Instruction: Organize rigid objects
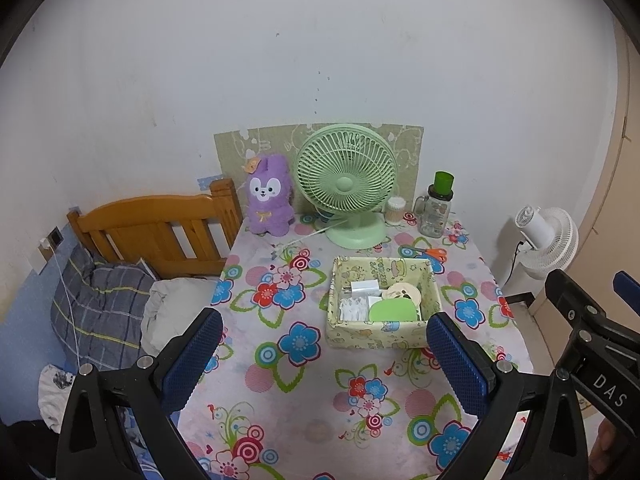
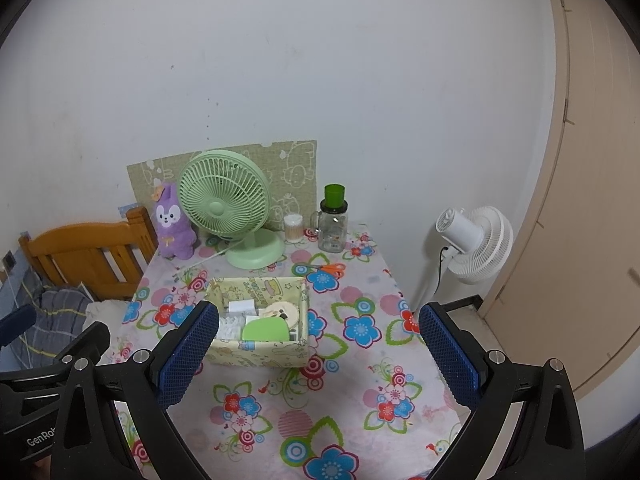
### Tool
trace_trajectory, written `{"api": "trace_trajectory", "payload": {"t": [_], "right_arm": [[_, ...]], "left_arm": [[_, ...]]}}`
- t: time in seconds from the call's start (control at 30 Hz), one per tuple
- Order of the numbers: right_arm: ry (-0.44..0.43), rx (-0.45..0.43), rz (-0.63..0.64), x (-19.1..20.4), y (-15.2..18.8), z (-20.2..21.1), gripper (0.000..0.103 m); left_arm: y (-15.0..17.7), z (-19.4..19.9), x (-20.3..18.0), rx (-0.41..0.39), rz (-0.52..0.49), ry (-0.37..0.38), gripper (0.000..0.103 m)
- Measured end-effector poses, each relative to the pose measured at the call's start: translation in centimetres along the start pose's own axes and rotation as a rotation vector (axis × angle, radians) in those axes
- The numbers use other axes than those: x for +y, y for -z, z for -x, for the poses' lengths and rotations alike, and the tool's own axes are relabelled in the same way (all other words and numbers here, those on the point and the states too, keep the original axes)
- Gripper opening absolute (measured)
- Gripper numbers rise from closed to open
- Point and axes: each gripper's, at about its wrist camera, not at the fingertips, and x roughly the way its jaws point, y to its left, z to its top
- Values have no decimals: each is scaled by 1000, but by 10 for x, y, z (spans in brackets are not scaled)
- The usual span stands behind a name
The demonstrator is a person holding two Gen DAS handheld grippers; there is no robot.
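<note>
Both grippers, left gripper (image 1: 324, 344) and right gripper (image 2: 320, 340), hover jaws apart over the floral table (image 1: 304, 408) against a white wall (image 1: 280, 60).

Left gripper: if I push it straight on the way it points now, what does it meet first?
Likely the patterned storage box, which sits ahead between the open fingers of the left gripper, with only bare floral tablecloth before it. Depth is uncertain.
</note>
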Motion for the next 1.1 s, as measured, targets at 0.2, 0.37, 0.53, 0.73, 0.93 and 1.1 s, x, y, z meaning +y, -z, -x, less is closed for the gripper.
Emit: {"api": "trace_trajectory", "payload": {"t": [0.2, 0.37, 0.53, 0.73, 0.93, 1.1], "right_arm": [[0, -5, 1, 0, 0, 1, 101], [0, -5, 1, 1, 0, 2, 101], [3, -4, 2, 1, 0, 1, 101], [4, -5, 2, 2, 0, 1, 101], [2, -3, 0, 2, 0, 1, 101], [1, -2, -2, 3, -1, 0, 101]], "left_arm": [[0, 1, 1, 0, 6, 4, 103], [0, 1, 1, 0, 6, 3, 103], [-1, 1, 2, -3, 5, -2, 103], [-1, 0, 1, -2, 6, 0, 103], [-1, -1, 0, 0, 6, 0, 103], [-1, -1, 0, -2, 6, 0, 103]]}}
